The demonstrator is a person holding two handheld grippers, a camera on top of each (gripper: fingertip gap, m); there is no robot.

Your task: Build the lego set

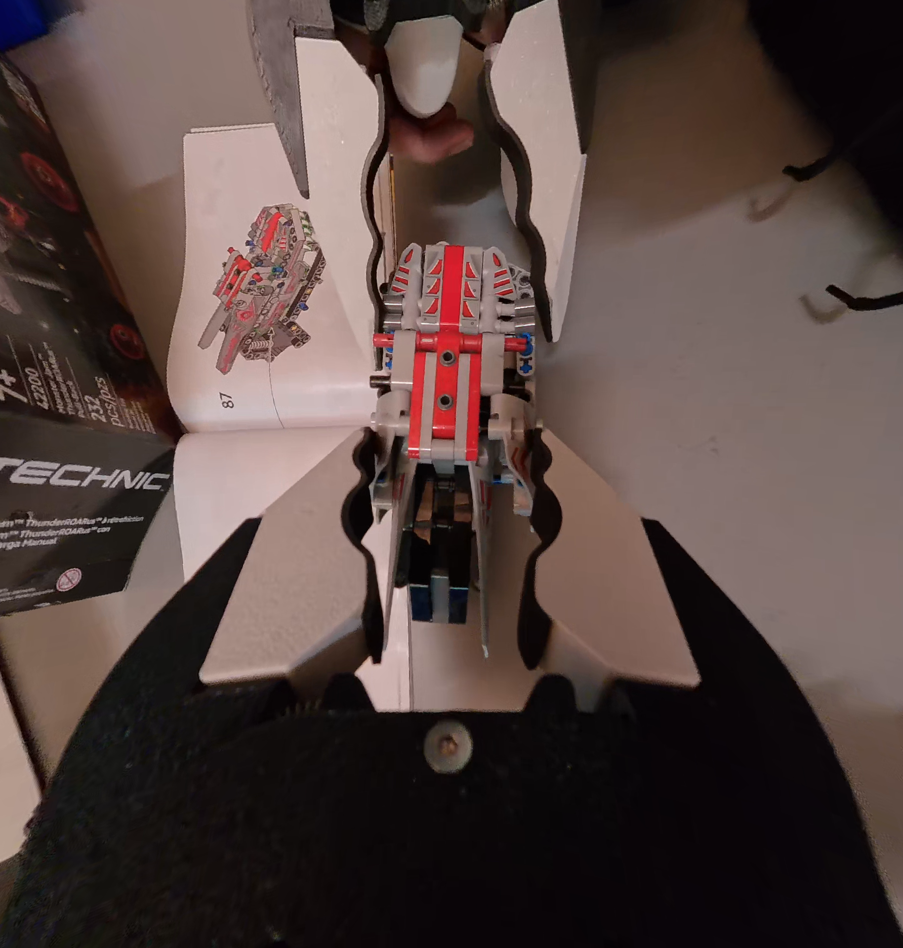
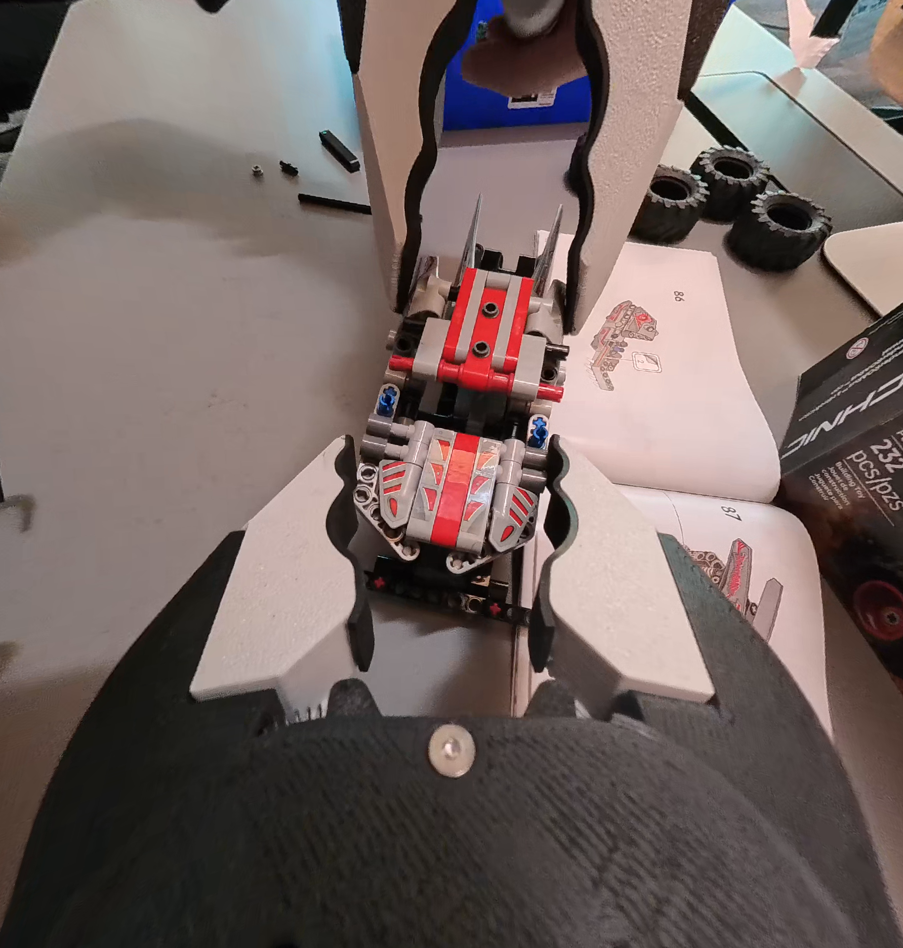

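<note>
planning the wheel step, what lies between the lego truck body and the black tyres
In the right wrist view, the left gripper's white finger and bare grey table separate the red-and-grey lego truck body from the three black knobby tyres.

Left gripper (image 1: 452, 551): black textured body, silver centre screw, white fingers (image 1: 295, 590) edged with wavy black pads. Right gripper (image 2: 452, 551): identical build.

Pale grey table (image 2: 157, 333); adjoining grey desk (image 2: 798, 118) far right; soft shadows.
</note>
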